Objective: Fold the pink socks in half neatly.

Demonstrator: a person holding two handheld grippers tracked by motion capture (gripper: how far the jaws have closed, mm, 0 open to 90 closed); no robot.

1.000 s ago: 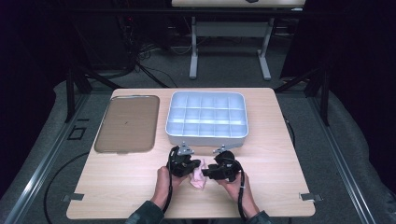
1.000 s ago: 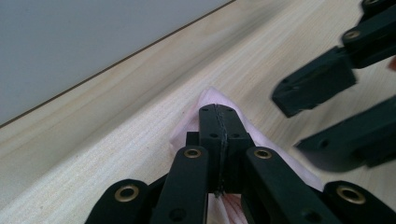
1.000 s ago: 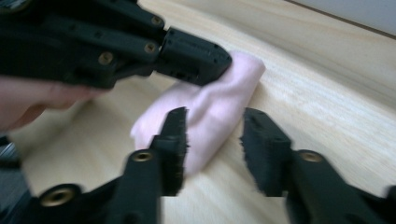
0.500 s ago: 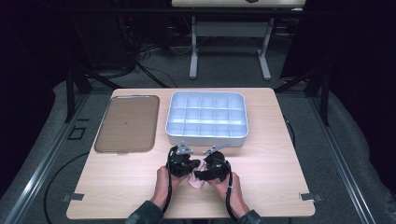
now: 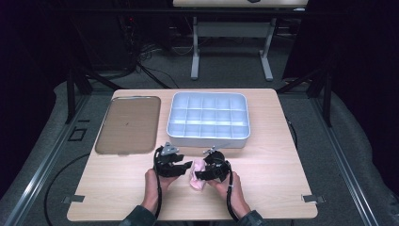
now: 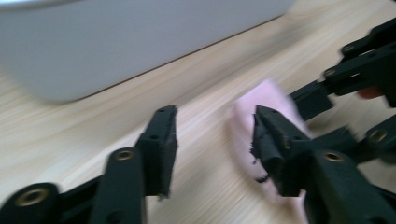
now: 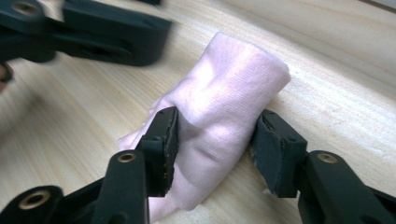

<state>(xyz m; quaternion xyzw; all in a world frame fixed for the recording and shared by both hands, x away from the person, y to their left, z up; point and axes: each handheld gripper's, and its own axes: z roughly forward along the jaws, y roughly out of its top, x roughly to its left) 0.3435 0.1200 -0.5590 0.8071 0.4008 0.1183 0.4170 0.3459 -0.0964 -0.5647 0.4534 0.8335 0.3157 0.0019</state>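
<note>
Pink cloth [image 7: 219, 116] between right gripper's [image 7: 212, 140] jaws

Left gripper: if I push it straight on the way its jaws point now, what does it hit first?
Probably the near wall of the white compartment tray, across bare table. The left gripper stands open with nothing between its jaws; the pink cloth lies just off its right jaw. Depth is blurred.

Each tool, the left tool [image 5: 187, 165] and the right tool [image 5: 196, 175], was matte black, with two flat jaws fastened by brass-coloured rivets, a grey three-cornered plate on top and a black cable trailing back. The person wore dark sleeves [image 5: 136, 217].
</note>
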